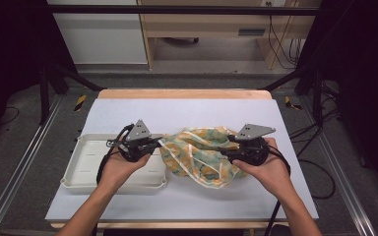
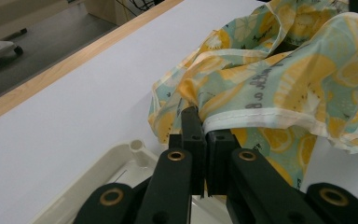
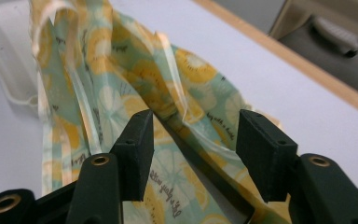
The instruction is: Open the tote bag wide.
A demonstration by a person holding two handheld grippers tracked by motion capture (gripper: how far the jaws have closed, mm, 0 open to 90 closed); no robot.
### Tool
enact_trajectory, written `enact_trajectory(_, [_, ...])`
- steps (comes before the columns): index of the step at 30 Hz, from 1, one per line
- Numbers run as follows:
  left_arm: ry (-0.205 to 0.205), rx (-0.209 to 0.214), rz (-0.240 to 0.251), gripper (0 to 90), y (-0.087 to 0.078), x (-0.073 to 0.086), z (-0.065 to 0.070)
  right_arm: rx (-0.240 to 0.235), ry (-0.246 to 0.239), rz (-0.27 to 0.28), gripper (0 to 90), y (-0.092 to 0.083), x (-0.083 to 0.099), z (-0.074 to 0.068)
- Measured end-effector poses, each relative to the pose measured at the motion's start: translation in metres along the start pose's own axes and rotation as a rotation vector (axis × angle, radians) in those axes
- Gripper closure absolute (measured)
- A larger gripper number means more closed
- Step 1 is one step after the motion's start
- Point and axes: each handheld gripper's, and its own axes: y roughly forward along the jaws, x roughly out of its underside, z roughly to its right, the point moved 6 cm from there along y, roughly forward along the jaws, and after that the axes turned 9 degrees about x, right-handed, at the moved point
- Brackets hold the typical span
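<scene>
1. Nearest the high view's lens are the person's two forearms, coming in from 6 o'clock, each hand wrapped round a gripper so the jaws point inward toward the work between them.
2. The left gripper sits at about 9 o'clock of the lemon-print cloth. In the left gripper view its jaws stand pressed together on the cloth's white piped hem, a thin, firm edge that gives a sure hold for lifting or spreading.
3. The right gripper sits at about 3 o'clock of the cloth. In the right gripper view its jaws stand wide apart with folds of the fabric between and beyond them; they do not pinch anything, so I judge it is lining up for a second grip opposite the first.
4. The cloth lies crumpled at the middle of the white table cover, one edge touching the cream tray.
5. The tray rests at 9 o'clock of the cloth, under the left hand, likely the place the cloth is meant for.
</scene>
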Motion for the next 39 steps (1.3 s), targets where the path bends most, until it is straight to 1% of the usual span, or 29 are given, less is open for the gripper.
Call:
enact_trajectory(2, [-0.005,-0.002,0.005,88.9,-0.001,0.001,-0.001,-0.022,-0.002,-0.023,46.3,0.003,0.005,-0.002])
enact_trajectory(3, [-0.008,-0.003,0.007,88.9,-0.002,0.001,-0.001,-0.039,0.0,-0.03,45.2,0.004,0.009,-0.007])
enact_trajectory(4, [-0.01,-0.005,0.007,88.9,-0.003,0.001,-0.001,-0.039,0.0,-0.03,45.2,0.004,0.009,-0.007])
enact_trajectory(7, [-0.018,-0.009,0.014,88.9,-0.004,0.0,-0.003,-0.072,-0.016,-0.043,42.0,0.003,0.018,-0.018])
enact_trajectory(8, [-0.016,-0.01,0.018,88.9,-0.005,-0.001,-0.003,-0.077,-0.02,-0.056,41.1,0.004,0.022,-0.021])
enact_trajectory(9, [-0.017,-0.007,0.023,89.0,-0.006,-0.002,-0.003,-0.084,-0.034,-0.089,40.0,0.007,0.031,-0.024])
enact_trajectory(10, [-0.014,-0.008,0.024,89.0,-0.006,-0.003,-0.003,-0.084,-0.034,-0.089,40.0,0.007,0.031,-0.024])
enact_trajectory(13, [-0.012,-0.012,0.034,89.0,-0.009,-0.006,-0.002,-0.07,-0.035,-0.142,37.7,0.015,0.044,-0.023])
enact_trajectory(14, [-0.012,-0.013,0.037,89.0,-0.01,-0.006,-0.003,-0.066,-0.028,-0.147,37.6,0.017,0.046,-0.023])
enact_trajectory(15, [-0.014,-0.015,0.042,89.0,-0.012,-0.007,-0.003,-0.053,-0.024,-0.168,36.4,0.02,0.052,-0.021])
enact_trajectory(17, [-0.018,-0.017,0.045,89.0,-0.013,-0.007,-0.004,-0.045,-0.027,-0.171,36.4,0.02,0.054,-0.02])
enact_trajectory(18, [-0.025,-0.014,0.049,89.0,-0.014,-0.006,-0.005,-0.038,-0.02,-0.173,37.3,0.021,0.056,-0.018])
enact_trajectory(20, [-0.034,-0.011,0.054,89.0,-0.014,-0.006,-0.005,-0.036,-0.008,-0.172,44.6,0.021,0.059,-0.017])
enact_trajectory(21, [-0.034,-0.012,0.05,89.0,-0.013,-0.005,-0.006,-0.034,-0.011,-0.169,46.4,0.02,0.06,-0.016])
enact_trajectory(24, [-0.026,-0.007,0.042,89.0,-0.012,-0.004,-0.006,-0.044,-0.01,-0.155,59.5,0.018,0.06,-0.017])
enact_trajectory(26, [-0.029,-0.006,0.04,89.0,-0.01,-0.003,-0.005,-0.047,-0.01,-0.155,63.3,0.017,0.061,-0.016])
enact_trajectory(27, [-0.029,-0.006,0.04,89.0,-0.01,-0.003,-0.005,-0.047,-0.01,-0.155,63.3,0.017,0.061,-0.016])
enact_trajectory(28, [-0.029,-0.004,0.039,89.0,-0.01,-0.003,-0.005,-0.05,-0.011,-0.152,65.5,0.017,0.061,-0.016])
enact_trajectory(29, [-0.027,-0.003,0.037,89.0,-0.01,-0.003,-0.005,-0.052,-0.004,-0.147,70.2,0.016,0.061,-0.015])
enact_trajectory(30, [-0.027,-0.003,0.037,89.0,-0.01,-0.003,-0.005,-0.052,-0.004,-0.147,70.2,0.016,0.061,-0.015])
enact_trajectory(31, [-0.028,-0.002,0.037,89.0,-0.01,-0.003,-0.005,-0.053,0.002,-0.144,76.6,0.016,0.06,-0.014])
enact_trajectory(32, [-0.028,-0.001,0.036,89.0,-0.01,-0.003,-0.005,-0.053,0.002,-0.144,76.6,0.016,0.06,-0.014])
enact_trajectory(35, [-0.022,0.006,0.024,89.0,-0.008,0.0,-0.004,-0.048,0.01,-0.124,85.6,0.014,0.059,-0.012])
enact_trajectory(36, [-0.02,0.009,0.022,89.0,-0.008,0.0,-0.004,-0.038,0.018,-0.111,88.5,0.011,0.057,-0.01])
enact_trajectory(37, [-0.018,0.015,0.015,89.0,-0.007,0.002,-0.003,-0.038,0.018,-0.111,88.5,0.011,0.057,-0.01])
enact_trajectory(39, [-0.007,0.026,0.001,89.0,-0.005,0.005,-0.001,-0.019,0.023,-0.095,89.6,0.008,0.054,-0.006])
